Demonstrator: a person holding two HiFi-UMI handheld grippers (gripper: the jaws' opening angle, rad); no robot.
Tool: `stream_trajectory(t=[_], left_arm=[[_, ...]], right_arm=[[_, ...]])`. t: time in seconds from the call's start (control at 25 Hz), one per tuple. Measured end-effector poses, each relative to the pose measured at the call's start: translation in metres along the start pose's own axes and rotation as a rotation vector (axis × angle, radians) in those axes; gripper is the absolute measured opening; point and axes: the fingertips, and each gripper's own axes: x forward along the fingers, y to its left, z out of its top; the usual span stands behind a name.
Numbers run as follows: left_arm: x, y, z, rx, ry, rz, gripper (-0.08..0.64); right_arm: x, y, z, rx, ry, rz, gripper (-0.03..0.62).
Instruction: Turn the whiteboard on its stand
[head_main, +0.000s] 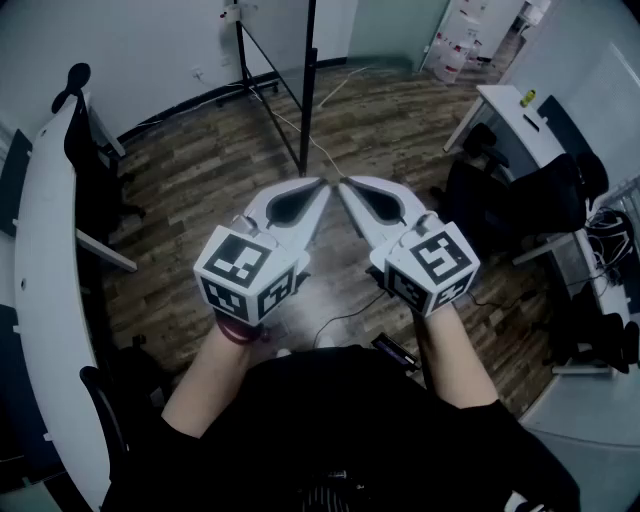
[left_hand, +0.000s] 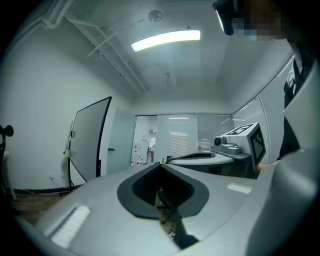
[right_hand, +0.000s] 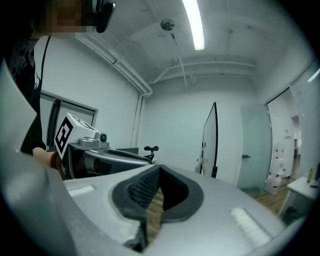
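In the head view the left gripper (head_main: 316, 190) and the right gripper (head_main: 348, 190) are held side by side in front of the person, their tips angled in toward each other and almost meeting, with nothing in either. Each carries its marker cube near the wrist. Beyond the tips, on the wooden floor (head_main: 200, 170), stands the whiteboard (head_main: 311, 40), seen from above as a dark upright edge with thin black stand legs spreading out at its foot. It is well apart from both grippers. A curved white tabletop (head_main: 45, 300) runs along the left side. At the right is another tabletop (head_main: 505, 105) with a small yellow bottle (head_main: 527, 97) on it, and black chairs (head_main: 515, 200) stand beside it.

In the left gripper view the left gripper (left_hand: 161, 166) has its jaws closed, tips together, with only a sliver of floor showing through the hollow between the dark pads. The whiteboard (left_hand: 90, 140) stands upright at the left against the wall, black-framed and untouched. The right gripper (left_hand: 240, 145) shows at the right with its marker cube. A long ceiling light (left_hand: 165, 40) glows overhead.

In the right gripper view the right gripper (right_hand: 159, 170) is likewise closed on nothing, floor visible between the pads. The whiteboard (right_hand: 212, 142) stands ahead and a little right, seen almost edge-on, near a frosted glass door (right_hand: 252, 145). The left gripper (right_hand: 85, 145) lies at the left.
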Motion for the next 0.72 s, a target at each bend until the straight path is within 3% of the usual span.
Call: stream_trajectory(t=[0.52,0.72], left_arm=[[0.022,0.016,0.014,0.043,-0.036,-0.001,0.003],[0.052,0.015,0.010,0.076,0.002,-0.005,0.003]], right_arm=[[0.004,-0.032,0.004,0.000,-0.029,0.019,0.002],[-0.007,-0.055,-0.007,0.051,-0.037,0.047,0.002]])
